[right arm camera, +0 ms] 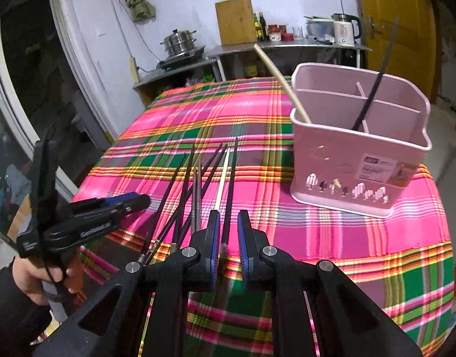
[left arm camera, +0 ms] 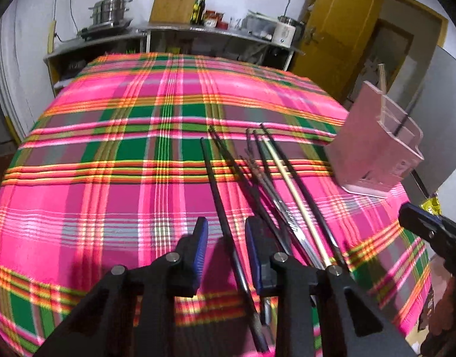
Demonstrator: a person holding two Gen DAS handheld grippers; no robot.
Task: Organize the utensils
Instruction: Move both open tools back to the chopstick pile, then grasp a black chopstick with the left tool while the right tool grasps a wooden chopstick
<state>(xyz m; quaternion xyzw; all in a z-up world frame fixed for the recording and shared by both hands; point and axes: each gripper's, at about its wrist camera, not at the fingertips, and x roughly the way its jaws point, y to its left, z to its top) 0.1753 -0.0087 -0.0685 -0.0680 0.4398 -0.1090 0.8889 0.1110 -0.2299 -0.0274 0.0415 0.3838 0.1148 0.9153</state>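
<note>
Several loose chopsticks point(left arm camera: 266, 178) lie in a fan on the plaid tablecloth point(left arm camera: 109, 178), mostly black, one pale wood, some metal; they also show in the right wrist view point(right arm camera: 198, 184). My left gripper point(left arm camera: 225, 250) is open, its jaws on either side of a black chopstick point(left arm camera: 225, 208). My right gripper point(right arm camera: 229, 238) is open, its jaws around the near end of another black chopstick point(right arm camera: 230, 184). A pink utensil holder point(right arm camera: 358, 154) stands at the right and holds one pale chopstick point(right arm camera: 281, 80) and one black chopstick point(right arm camera: 373, 89); it also shows in the left wrist view point(left arm camera: 373, 151).
The right gripper shows at the right edge of the left wrist view point(left arm camera: 430, 229); the left gripper and the hand holding it show at the left of the right wrist view point(right arm camera: 88, 220). A counter point(left arm camera: 174, 29) with pots, bottles and a kettle stands behind the table. A yellow door point(right arm camera: 391, 29) is at the right.
</note>
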